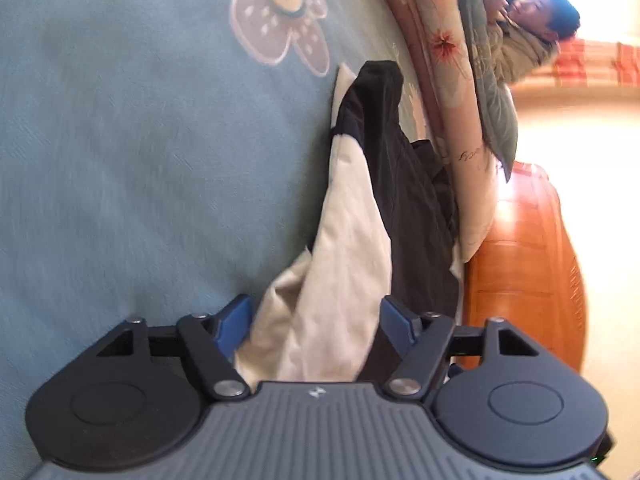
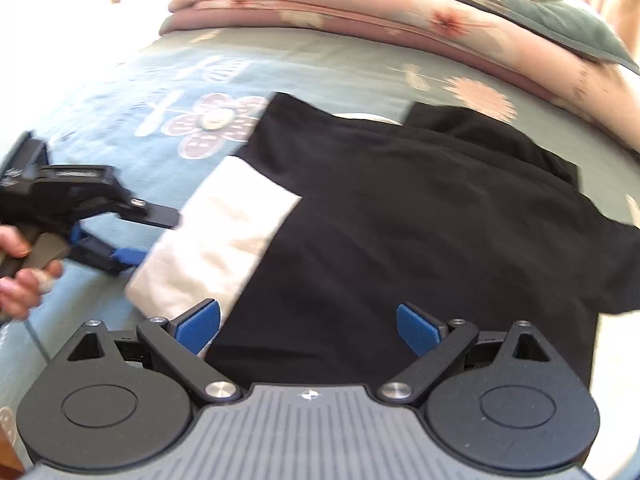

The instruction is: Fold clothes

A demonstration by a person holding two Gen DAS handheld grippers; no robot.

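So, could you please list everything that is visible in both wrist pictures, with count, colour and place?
garment: one, black with a white panel, lying on the bedspread, partly folded.
bedspread: one, blue-green with flower prints, covering the bed under the garment.
folded quilt: one, pink with flowers, at the far edge of the bed.
pillow: one, grey-green, on top of the quilt.
wooden furniture: one, orange-brown, beside the bed.
second person: one, in a light jacket, behind the quilt.
left gripper: one, black with blue pads, open, at the white panel's edge.
right gripper: one, black with blue pads, open, above the black cloth.
left hand: one, on the left gripper's handle.
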